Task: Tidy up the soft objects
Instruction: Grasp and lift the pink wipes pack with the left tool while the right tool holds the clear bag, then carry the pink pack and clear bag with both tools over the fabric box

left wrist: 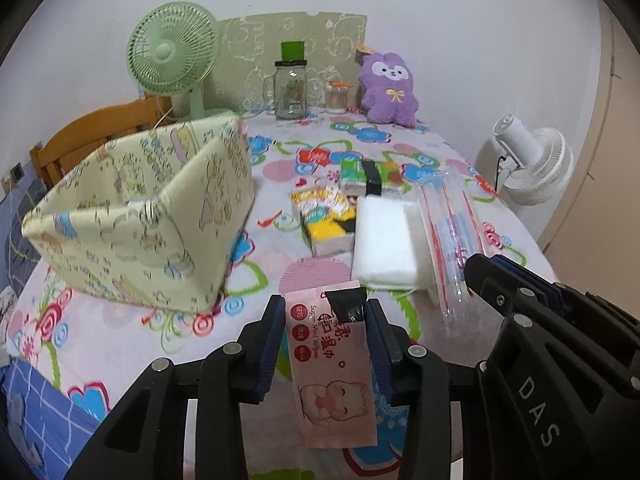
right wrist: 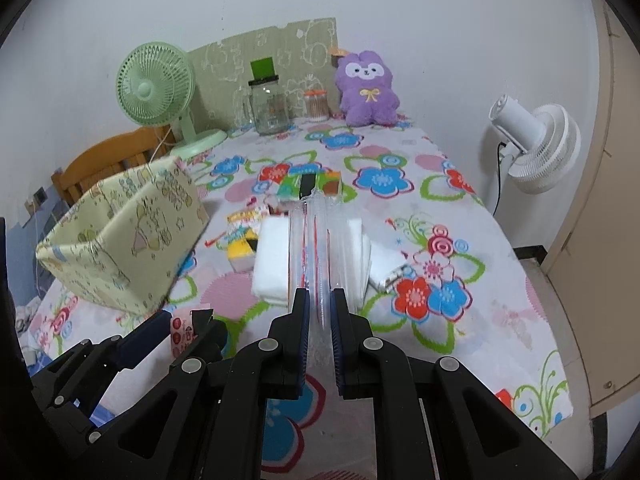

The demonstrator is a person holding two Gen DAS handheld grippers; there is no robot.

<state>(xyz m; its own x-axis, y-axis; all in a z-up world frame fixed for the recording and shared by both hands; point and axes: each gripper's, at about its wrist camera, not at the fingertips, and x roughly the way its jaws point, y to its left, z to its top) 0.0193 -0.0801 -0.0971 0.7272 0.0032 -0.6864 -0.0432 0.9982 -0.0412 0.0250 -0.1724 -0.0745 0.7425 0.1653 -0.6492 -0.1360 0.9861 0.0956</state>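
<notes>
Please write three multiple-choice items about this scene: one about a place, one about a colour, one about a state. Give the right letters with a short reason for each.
1. Where does the plush toy sit?
A. inside the fabric box
B. at the far end of the table, by the wall
C. on the chair

2. What colour is the desk fan beside the glass jar?
A. green
B. white
C. purple

3. What is the left tool doing?
A. open over the table
B. shut on nothing
C. shut on the wet wipes pack

Answers: 1 B, it leans near the wall behind the jars. 2 A, its grille and base are pale green. 3 C, both fingers press the pink pack's sides.
</notes>
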